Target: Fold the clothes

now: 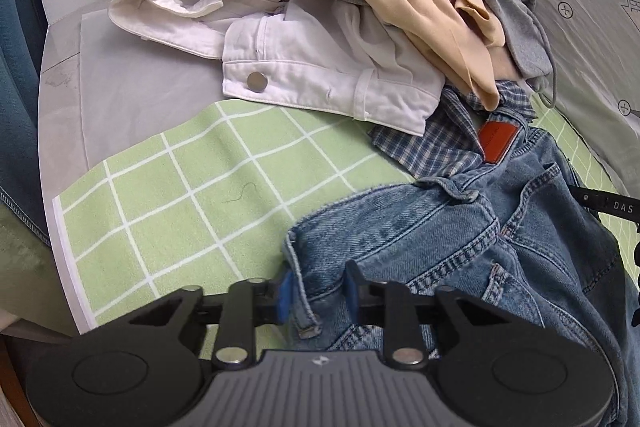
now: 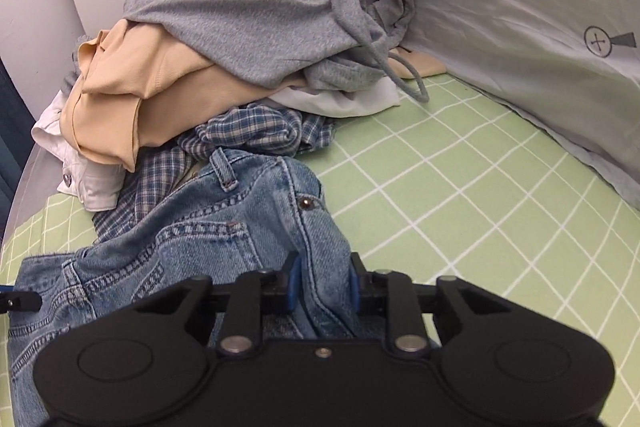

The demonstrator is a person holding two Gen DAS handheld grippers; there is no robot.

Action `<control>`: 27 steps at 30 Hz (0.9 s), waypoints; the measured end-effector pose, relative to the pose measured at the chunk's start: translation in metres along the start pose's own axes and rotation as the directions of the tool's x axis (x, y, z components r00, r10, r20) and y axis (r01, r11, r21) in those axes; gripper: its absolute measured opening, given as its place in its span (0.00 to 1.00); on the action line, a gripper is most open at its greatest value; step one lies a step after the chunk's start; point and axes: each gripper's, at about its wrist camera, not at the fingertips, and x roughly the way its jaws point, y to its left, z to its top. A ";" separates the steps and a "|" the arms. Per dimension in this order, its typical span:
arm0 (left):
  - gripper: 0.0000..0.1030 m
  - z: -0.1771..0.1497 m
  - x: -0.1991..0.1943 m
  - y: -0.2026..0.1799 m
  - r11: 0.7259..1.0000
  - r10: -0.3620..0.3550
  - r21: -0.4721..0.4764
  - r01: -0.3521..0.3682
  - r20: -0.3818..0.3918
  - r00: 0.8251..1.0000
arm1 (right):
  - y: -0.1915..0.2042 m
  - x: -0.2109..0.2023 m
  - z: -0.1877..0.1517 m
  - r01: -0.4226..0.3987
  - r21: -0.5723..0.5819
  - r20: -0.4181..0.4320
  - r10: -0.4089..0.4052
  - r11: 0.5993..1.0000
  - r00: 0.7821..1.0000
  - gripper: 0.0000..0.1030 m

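Both grippers clamp the blue jeans (image 1: 460,239) on the green checked sheet (image 1: 168,187): left gripper (image 1: 318,293) at a waistband edge, right gripper (image 2: 323,287) on bunched denim. Clothes pile (image 2: 224,39) lies behind.

Blue jeans (image 1: 460,239), green white-checked sheet (image 1: 180,195), grey hoodie (image 2: 248,15), peach top (image 2: 132,87)
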 end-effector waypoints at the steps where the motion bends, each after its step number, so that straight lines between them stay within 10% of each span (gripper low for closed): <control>1: 0.18 0.000 -0.003 0.004 1.000 -0.015 -0.019 0.015 0.008 1.000 | 0.000 0.001 0.001 -0.006 -0.012 0.003 0.006 1.000 1.000 0.15; 6: 0.17 0.002 -0.049 0.005 1.000 -0.005 0.026 0.002 0.112 0.994 | -0.010 -0.001 0.005 0.006 -0.027 0.040 -0.004 1.000 0.999 0.14; 17: 0.17 0.005 -0.021 0.021 0.999 -0.017 -0.038 0.018 0.036 0.999 | -0.009 0.024 0.003 0.101 -0.099 0.007 -0.101 0.990 0.995 0.22; 22: 0.19 0.002 -0.004 0.027 0.996 -0.015 -0.089 0.014 -0.013 1.000 | -0.016 0.023 0.003 0.184 -0.062 0.002 -0.184 0.981 0.983 0.66; 27: 0.28 0.005 -0.006 0.032 0.995 -0.017 -0.101 0.012 -0.050 0.999 | -0.024 -0.020 -0.022 0.281 0.056 0.027 -0.283 0.958 0.959 0.81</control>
